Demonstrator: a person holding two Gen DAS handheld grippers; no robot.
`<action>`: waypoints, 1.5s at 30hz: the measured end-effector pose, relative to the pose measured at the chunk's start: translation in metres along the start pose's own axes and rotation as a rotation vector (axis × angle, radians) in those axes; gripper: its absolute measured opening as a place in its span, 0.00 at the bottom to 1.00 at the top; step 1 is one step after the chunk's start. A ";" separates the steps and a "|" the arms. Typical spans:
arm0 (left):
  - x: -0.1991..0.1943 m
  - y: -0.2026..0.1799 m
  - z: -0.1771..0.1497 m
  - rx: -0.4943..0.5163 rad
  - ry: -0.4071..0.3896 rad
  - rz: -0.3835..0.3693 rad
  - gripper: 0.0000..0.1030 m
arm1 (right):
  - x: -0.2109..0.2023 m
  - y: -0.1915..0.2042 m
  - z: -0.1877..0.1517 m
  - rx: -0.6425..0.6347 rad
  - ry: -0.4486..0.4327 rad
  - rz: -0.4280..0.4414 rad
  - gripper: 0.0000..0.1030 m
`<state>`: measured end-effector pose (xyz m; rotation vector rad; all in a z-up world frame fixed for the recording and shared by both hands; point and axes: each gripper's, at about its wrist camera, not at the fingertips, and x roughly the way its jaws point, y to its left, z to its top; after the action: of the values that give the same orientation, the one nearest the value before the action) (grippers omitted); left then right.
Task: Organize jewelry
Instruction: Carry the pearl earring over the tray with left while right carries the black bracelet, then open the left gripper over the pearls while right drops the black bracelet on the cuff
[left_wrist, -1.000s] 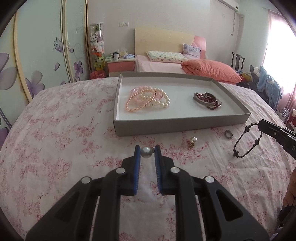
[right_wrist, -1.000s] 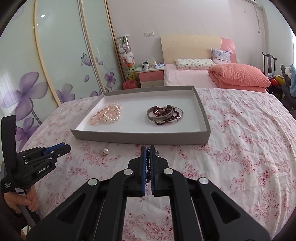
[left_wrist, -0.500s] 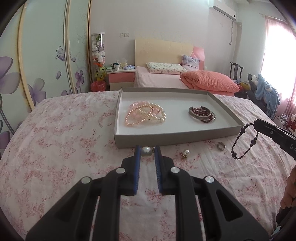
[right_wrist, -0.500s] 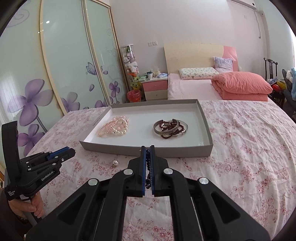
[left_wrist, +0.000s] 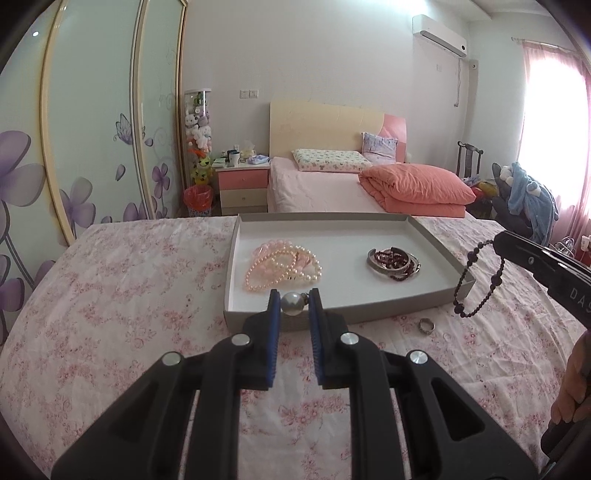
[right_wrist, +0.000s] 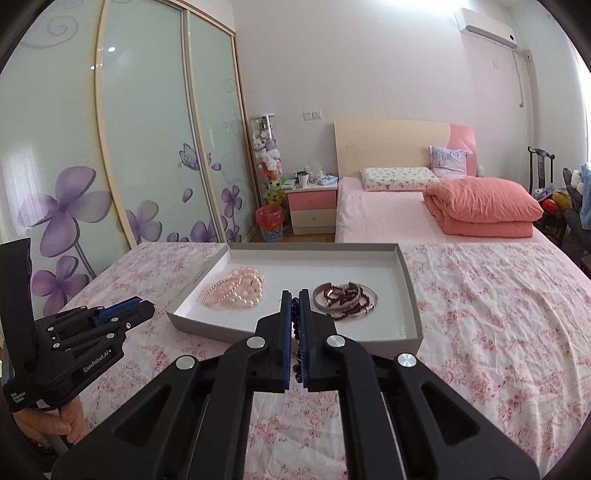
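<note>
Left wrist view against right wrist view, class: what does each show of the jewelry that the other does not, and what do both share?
Only the left wrist view shows the pearl pinched between the left gripper pads, the ring on the bedspread, and the dark bead strand hanging as a loop from the right gripper.

Only the right wrist view shows that strand clamped between the right gripper's shut pads.

Both show the tray holding pink pearl bracelets and dark bangles.
</note>
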<state>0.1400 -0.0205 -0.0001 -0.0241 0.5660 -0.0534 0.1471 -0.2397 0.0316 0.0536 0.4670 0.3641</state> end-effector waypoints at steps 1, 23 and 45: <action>0.000 -0.001 0.001 0.002 -0.002 0.000 0.16 | 0.000 0.001 0.002 -0.003 -0.005 -0.001 0.05; 0.068 -0.006 0.042 0.000 0.024 -0.007 0.16 | 0.068 -0.020 0.045 0.031 -0.019 -0.026 0.05; 0.147 -0.009 0.046 -0.015 0.133 -0.046 0.16 | 0.144 -0.034 0.028 0.090 0.143 -0.017 0.05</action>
<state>0.2883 -0.0373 -0.0393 -0.0485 0.6989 -0.0958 0.2908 -0.2196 -0.0102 0.1114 0.6245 0.3312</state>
